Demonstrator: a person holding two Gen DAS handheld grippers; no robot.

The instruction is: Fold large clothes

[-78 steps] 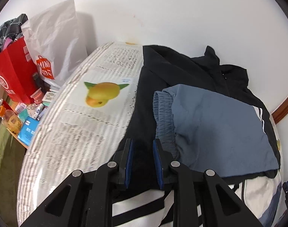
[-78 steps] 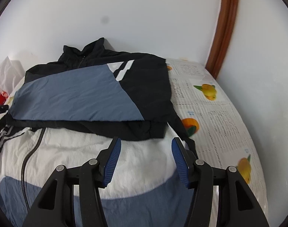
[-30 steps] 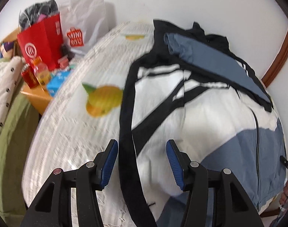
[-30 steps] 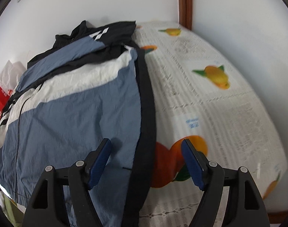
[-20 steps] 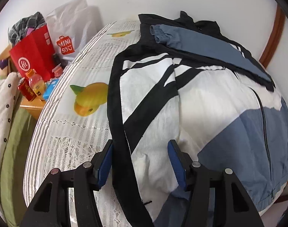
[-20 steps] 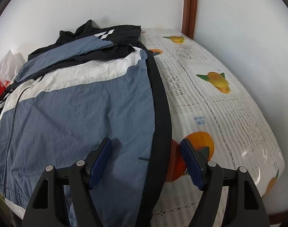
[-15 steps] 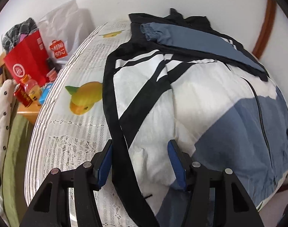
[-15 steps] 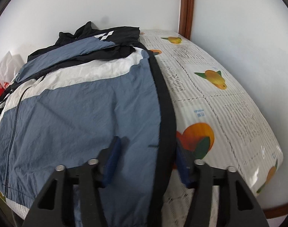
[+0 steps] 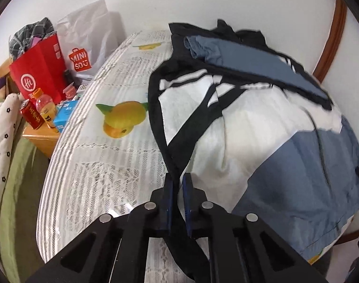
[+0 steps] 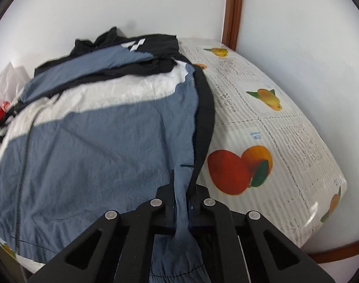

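A large jacket (image 9: 262,136) in white, slate blue and black lies spread on a table under a fruit-print cloth (image 9: 104,155). Its sleeves are folded across the far end into a blue and black band (image 9: 250,59). My left gripper (image 9: 177,184) is shut on the jacket's black side edge near the hem. In the right wrist view the jacket (image 10: 96,141) fills the left half, and my right gripper (image 10: 181,184) is shut on its blue cloth beside the black side band (image 10: 205,122).
To the left, beside the table, stand a red paper bag (image 9: 38,70), a white shopping bag (image 9: 89,44), a bottle (image 9: 45,110), a can (image 9: 32,118) and a blue box (image 9: 65,115). White walls and a brown wooden trim (image 10: 233,9) close off the far side.
Both grippers have gone from open to shut, each pinching a side edge of the jacket near the hem. The right gripper slid sideways onto the cloth.
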